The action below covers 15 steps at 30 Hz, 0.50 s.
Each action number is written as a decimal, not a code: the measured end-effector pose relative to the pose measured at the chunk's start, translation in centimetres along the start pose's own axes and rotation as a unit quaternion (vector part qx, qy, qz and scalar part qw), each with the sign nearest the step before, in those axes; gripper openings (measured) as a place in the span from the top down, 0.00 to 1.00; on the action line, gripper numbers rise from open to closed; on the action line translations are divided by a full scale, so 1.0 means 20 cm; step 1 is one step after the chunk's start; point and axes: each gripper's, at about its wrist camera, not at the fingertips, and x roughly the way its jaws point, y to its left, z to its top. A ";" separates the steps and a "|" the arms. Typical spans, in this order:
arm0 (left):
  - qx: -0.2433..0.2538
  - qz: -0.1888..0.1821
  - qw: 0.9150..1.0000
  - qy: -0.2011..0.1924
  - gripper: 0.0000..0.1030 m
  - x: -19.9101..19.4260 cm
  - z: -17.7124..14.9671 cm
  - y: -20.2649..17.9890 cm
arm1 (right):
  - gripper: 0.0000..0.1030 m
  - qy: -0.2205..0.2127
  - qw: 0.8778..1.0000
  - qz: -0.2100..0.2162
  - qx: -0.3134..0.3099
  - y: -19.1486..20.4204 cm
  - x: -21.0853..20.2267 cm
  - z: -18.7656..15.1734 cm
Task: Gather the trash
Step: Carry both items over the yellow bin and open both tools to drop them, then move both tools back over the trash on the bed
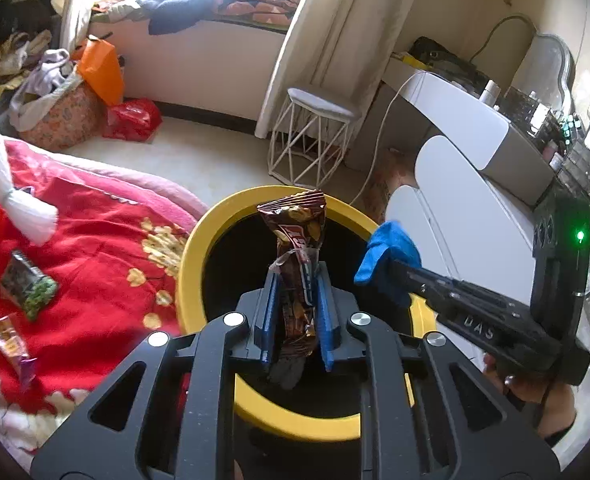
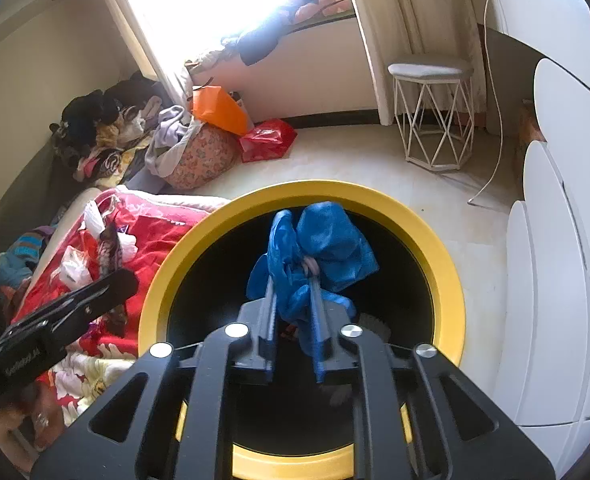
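My left gripper [image 1: 295, 276] is shut on a brown snack wrapper [image 1: 297, 232] and holds it upright over the mouth of a yellow-rimmed bin [image 1: 191, 248]. My right gripper [image 2: 293, 280] is shut on a crumpled blue plastic bag [image 2: 327, 240] over the same bin [image 2: 447, 264]. The right gripper also shows in the left wrist view, with the blue bag [image 1: 391, 252] at its tip over the bin's right rim. The left gripper's body shows at the left of the right wrist view [image 2: 55, 320]. More wrappers [image 1: 27, 284] lie on the red blanket [image 1: 95, 248].
The bed with the red blanket [image 2: 155, 232] is left of the bin. White cabinets [image 2: 555, 280] stand to its right. A white wire stool [image 2: 431, 112], a red bag [image 2: 267, 140], an orange bag [image 2: 219, 108] and a clothes pile [image 2: 107, 132] sit on the floor beyond.
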 end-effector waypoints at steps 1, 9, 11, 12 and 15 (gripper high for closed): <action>-0.001 0.003 1.000 0.000 0.71 0.00 0.00 0.00 | 0.68 0.000 1.000 -0.001 0.003 -0.01 0.00 0.00; -0.020 0.027 0.999 -0.020 0.19 -0.09 -0.02 0.04 | 0.48 -0.008 1.000 -0.009 0.002 0.00 0.00 -0.01; -0.020 0.041 0.999 -0.028 0.10 -0.12 -0.03 0.05 | 0.43 -0.013 1.000 -0.015 -0.004 0.01 -0.01 -0.01; -0.021 0.046 0.998 -0.033 0.10 -0.14 -0.04 0.05 | 0.42 -0.015 1.000 -0.016 -0.006 0.02 -0.02 -0.01; -0.024 0.056 0.997 -0.041 0.10 -0.19 -0.06 0.07 | 0.36 -0.027 0.999 -0.019 -0.016 0.05 -0.04 -0.01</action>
